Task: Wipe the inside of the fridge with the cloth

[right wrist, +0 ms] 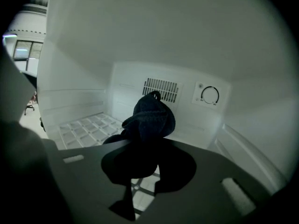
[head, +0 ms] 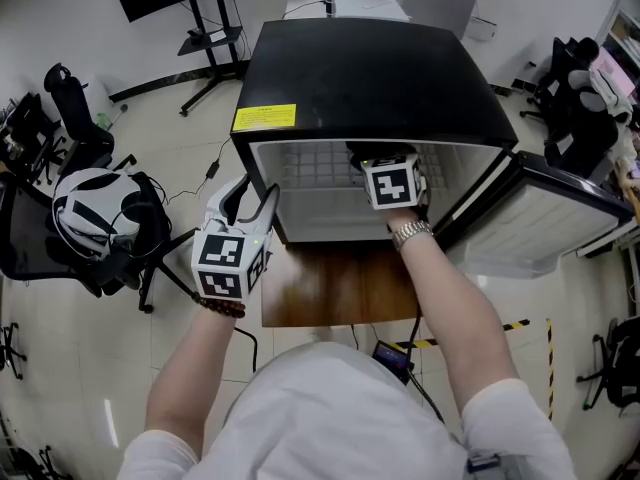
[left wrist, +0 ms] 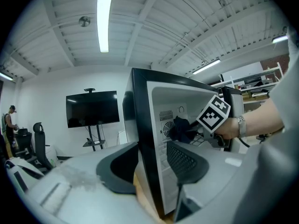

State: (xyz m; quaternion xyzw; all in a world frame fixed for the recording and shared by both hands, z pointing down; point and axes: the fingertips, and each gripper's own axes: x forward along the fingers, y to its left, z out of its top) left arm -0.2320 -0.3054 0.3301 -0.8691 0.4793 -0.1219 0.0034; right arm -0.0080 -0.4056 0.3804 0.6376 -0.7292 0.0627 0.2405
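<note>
Cloth: dark and bunched, inside the fridge near its back wall and above the wire shelf. Contact with any surface is unclear.
Right gripper: deep inside the fridge, jaws nearly together, pinched on the cloth's lower part.
Left gripper: at the fridge's front left edge, jaws wide, straddling the side wall and apparently clamped on it.
Door: open at the fridge's right.
Risk, snag: cloth likely catches on the shelf wires and pulls out of the small pinch.
Risk, knock: jaws may hit the dial on the fridge's back wall.
Risk, coverage: only the wad's tip wipes, so corners get missed.
Risk, shift: the fridge slides if the left hold lets go.
</note>
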